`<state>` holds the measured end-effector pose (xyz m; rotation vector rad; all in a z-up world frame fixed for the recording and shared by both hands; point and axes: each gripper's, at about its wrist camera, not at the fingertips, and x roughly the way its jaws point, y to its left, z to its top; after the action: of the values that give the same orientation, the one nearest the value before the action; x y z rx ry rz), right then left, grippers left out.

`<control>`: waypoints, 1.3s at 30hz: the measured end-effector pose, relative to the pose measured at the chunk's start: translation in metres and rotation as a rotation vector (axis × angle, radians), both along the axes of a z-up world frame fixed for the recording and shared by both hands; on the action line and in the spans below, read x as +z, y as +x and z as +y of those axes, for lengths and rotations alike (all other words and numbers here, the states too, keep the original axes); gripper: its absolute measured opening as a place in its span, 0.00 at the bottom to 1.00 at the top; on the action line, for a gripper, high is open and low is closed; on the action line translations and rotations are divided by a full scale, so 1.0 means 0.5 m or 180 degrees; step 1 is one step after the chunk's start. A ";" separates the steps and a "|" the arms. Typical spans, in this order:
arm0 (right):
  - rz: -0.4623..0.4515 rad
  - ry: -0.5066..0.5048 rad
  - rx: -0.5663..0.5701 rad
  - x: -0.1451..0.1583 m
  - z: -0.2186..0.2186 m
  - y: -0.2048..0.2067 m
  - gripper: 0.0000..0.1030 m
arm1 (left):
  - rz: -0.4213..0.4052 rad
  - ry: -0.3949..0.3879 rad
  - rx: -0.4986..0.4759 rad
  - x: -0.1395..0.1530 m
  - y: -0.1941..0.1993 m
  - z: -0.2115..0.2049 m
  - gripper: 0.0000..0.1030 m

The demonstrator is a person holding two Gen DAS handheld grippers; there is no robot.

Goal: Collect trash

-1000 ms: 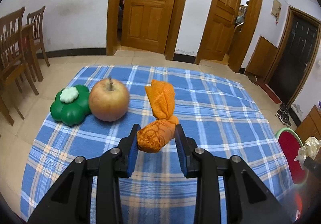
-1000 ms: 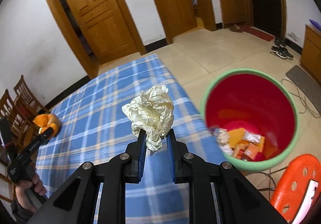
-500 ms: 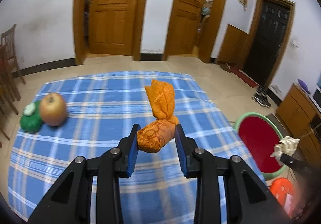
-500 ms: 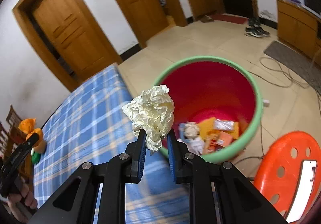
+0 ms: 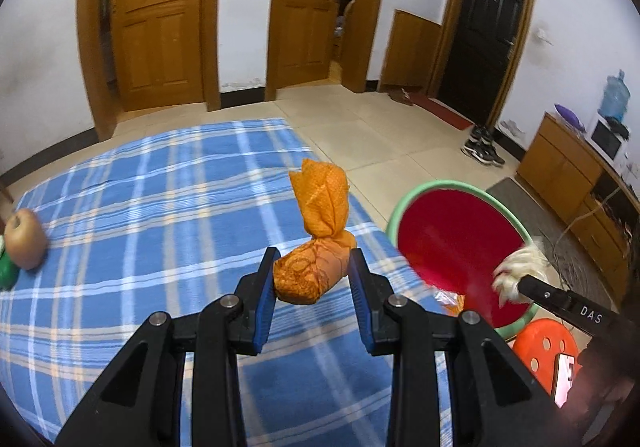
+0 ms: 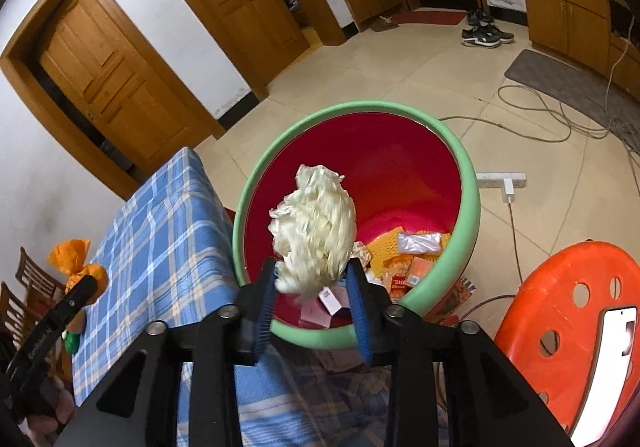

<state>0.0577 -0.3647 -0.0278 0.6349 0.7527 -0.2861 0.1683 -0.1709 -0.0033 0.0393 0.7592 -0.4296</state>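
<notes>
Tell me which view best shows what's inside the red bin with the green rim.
The right wrist view: it looks down into the red bin with the green rim, so the packets and wrappers at its bottom show. The left wrist view sees that bin from the side, mostly red inner wall, its bottom largely hidden.

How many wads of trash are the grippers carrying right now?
2: an orange wad clamped in the left gripper above the table, and a cream paper wad between the right gripper's just-opening jaws over the bin.

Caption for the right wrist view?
Right hand-held gripper, jaws just opening, releases crumpled pale paper over the red bin.
</notes>
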 end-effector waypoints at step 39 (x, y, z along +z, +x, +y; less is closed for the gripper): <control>0.0021 -0.0274 -0.0287 0.009 -0.058 -0.059 0.60 | 0.0325 0.0345 -0.0785 -0.051 0.004 -0.233 0.57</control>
<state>0.0284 -0.3935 -0.0232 0.5874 0.7153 -0.4016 0.1702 -0.2876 -0.0288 0.2155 0.8817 -0.6282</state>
